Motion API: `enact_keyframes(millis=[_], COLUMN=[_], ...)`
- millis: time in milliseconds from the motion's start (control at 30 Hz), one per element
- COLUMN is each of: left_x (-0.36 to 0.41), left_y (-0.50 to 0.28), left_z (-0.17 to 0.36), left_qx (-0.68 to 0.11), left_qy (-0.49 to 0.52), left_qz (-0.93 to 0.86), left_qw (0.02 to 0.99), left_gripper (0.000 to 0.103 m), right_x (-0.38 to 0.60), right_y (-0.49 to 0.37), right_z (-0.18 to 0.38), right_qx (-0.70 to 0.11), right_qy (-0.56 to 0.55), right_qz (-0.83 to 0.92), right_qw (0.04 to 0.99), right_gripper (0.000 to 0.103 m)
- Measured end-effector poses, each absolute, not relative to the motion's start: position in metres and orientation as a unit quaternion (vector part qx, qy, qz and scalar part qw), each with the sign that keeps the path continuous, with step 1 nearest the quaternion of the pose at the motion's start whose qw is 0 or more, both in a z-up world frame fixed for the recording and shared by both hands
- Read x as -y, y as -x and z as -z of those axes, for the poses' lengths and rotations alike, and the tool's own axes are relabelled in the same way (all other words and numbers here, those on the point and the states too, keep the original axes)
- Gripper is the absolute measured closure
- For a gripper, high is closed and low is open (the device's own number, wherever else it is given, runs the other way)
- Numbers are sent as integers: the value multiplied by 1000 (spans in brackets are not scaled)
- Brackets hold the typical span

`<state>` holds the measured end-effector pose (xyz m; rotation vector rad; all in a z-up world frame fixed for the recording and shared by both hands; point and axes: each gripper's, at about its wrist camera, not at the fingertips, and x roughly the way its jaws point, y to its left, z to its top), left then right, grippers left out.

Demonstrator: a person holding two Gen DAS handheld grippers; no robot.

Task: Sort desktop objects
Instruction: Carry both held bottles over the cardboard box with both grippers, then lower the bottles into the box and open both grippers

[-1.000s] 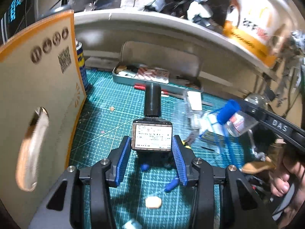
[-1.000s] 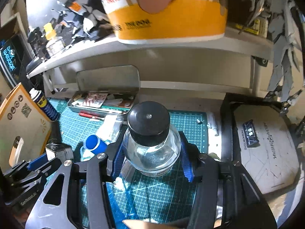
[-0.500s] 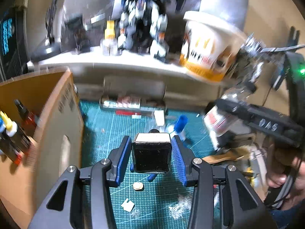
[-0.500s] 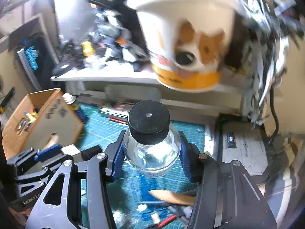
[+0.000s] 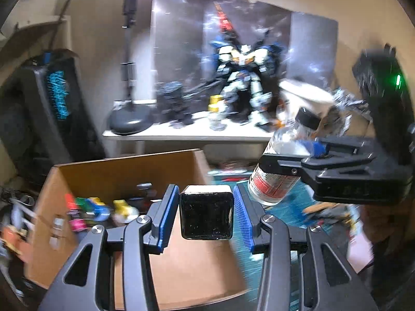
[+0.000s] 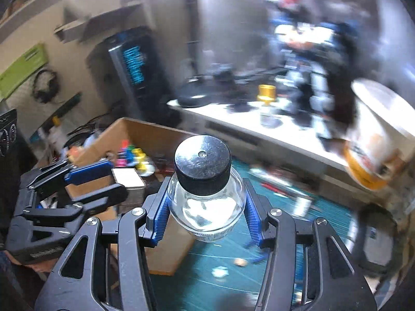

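Two bottles are in the air, one per claw. A square black glass bottle [image 5: 206,213] with a white label sits clamped between the blue pads of the left claw [image 5: 206,216], above the near wall of an open brown cardboard box [image 5: 109,171] holding small coloured bottles, blurred beyond counting. A round clear glass bottle with a black screw cap [image 6: 206,197] is gripped in the right claw [image 6: 206,216], over the green cutting mat [image 6: 220,267] on the table.

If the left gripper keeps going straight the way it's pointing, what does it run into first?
Probably the far wall of the cardboard box. The left gripper, holding the square dark bottle, points over the open box toward that wall and the white shelf behind. Blur and fisheye leave depth uncertain, so it might clear the rim.
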<state>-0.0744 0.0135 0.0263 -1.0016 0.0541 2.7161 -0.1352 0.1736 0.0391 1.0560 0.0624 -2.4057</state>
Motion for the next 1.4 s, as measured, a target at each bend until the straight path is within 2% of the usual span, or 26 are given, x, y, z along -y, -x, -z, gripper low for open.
enact_keyframes(millis=[133,300,567,833,867,900,1167,1400], left_x=[29,62,78,87,88,89,98,94], left_y=[82,105,137,162,164,166,177,168], left_z=[-16,18,57,96,98,100,89,88], left_qx=[-38,-67,-99,-103,-102,-101,-110,-115], left_qy=[377,446,537,602,607,611,616,614], left_qz=[-920,-889,-834,-789,-786,-783,-779,-781], left_qw=[99,78,79,64,63,61,29,18], left_gripper=[60,60,60,60,78,83,83,82], right_x=[-107,-52,-22,-17,-17,-16,-11,-8], right_y=[145,172,208,229,230,232,231,217], right_z=[-31,8,67,113,118,122,149,121], right_qx=[-52,-94,-100,-93,-94,-94,-95,-101], right_qy=[-421,-488,-600,-666,-672,-675,-706,-678], right_qz=[861,825,758,715,711,709,681,704], right_qw=[282,270,236,191,185,181,172,185], right_gripper=[55,55,55,55,55,55,55,52])
